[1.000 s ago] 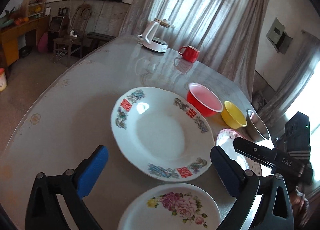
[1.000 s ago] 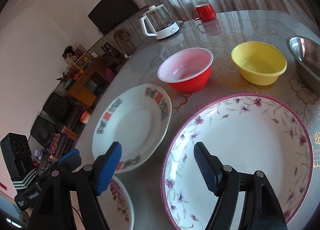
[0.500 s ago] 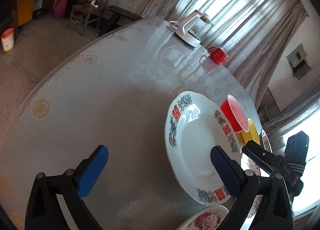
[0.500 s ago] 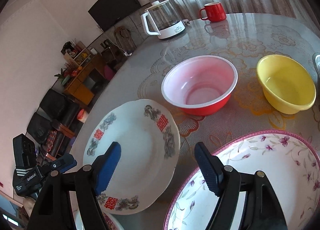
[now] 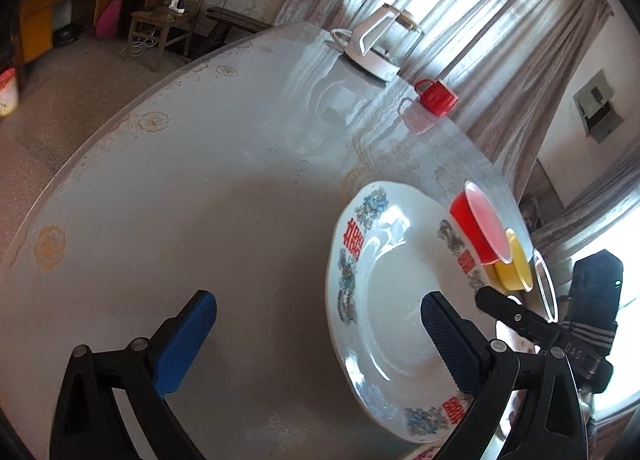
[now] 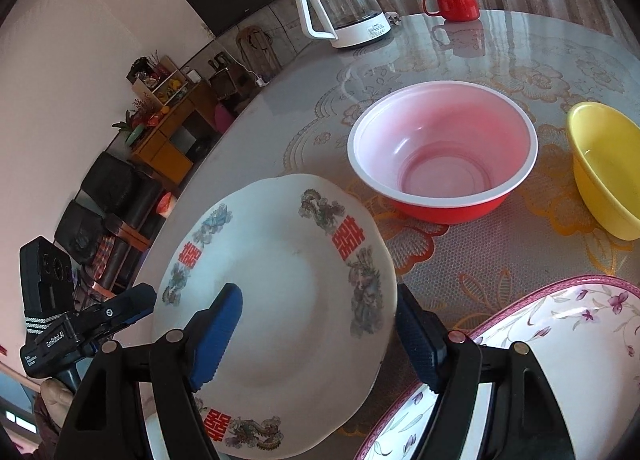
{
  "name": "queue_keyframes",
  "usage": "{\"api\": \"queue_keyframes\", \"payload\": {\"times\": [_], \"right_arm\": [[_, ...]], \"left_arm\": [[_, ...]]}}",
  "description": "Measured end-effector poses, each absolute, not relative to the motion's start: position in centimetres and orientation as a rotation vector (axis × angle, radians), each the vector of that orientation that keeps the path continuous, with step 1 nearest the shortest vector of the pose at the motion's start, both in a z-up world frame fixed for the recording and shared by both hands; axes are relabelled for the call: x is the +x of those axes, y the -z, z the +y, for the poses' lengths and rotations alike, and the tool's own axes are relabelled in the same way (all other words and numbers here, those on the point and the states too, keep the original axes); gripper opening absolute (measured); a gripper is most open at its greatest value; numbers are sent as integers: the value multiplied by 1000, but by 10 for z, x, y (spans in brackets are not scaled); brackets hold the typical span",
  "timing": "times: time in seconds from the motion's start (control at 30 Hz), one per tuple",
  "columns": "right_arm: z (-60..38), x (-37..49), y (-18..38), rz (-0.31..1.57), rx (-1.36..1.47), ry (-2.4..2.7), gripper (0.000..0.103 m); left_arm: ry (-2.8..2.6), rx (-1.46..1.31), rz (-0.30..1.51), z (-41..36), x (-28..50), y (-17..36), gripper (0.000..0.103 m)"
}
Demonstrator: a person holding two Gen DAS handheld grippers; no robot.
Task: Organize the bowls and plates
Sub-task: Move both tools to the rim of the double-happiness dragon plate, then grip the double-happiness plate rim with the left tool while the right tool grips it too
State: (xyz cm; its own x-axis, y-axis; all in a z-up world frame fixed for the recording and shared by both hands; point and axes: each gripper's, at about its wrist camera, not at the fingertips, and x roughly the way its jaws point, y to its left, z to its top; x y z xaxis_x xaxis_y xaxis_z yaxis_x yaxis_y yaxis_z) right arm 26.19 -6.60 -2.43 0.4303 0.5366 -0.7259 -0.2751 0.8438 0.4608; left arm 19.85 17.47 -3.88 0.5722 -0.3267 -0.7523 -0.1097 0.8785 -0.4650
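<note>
A white plate with red characters and dragon motifs [image 6: 280, 292] lies on the table, also in the left wrist view [image 5: 384, 300]. My right gripper [image 6: 320, 336] is open, its fingers straddling this plate's near right rim. My left gripper [image 5: 316, 336] is open over bare table left of the plate, its right finger above the plate. A red bowl [image 6: 440, 152], a yellow bowl [image 6: 604, 172] and a purple-flowered plate [image 6: 540, 372] sit to the right. A steel bowl rim [image 5: 546, 288] shows beyond the yellow bowl [image 5: 514, 264].
A glass kettle [image 6: 344, 8] and a red mug [image 6: 454, 0] stand at the far side of the round table [image 5: 180, 188]. A rose-patterned plate's edge [image 5: 430, 452] peeks at the bottom. Chairs and cabinets stand beyond the table's left edge.
My left gripper has swung left, so the plates now sit at its right. My right gripper has moved forward and left from the flowered plate onto the dragon plate's rim.
</note>
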Motion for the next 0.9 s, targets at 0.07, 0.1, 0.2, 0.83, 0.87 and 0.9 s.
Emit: {"api": "queue_keyframes", "payload": {"times": [0.07, 0.1, 0.2, 0.83, 0.87, 0.9], "right_arm": [[-65, 263, 26, 1010, 293, -516, 76], [-65, 263, 26, 1009, 290, -515, 74], [-62, 262, 25, 1011, 285, -510, 74], [-54, 265, 27, 1035, 244, -502, 73], [-53, 264, 27, 1035, 239, -497, 73], [-53, 264, 27, 1033, 235, -493, 73]], "left_arm": [[106, -490, 965, 174, 199, 38, 101], [91, -483, 971, 174, 200, 38, 95], [77, -462, 981, 174, 203, 38, 69], [235, -463, 992, 155, 205, 43, 27], [223, -438, 992, 152, 205, 43, 27], [213, -416, 993, 148, 205, 42, 28]]}}
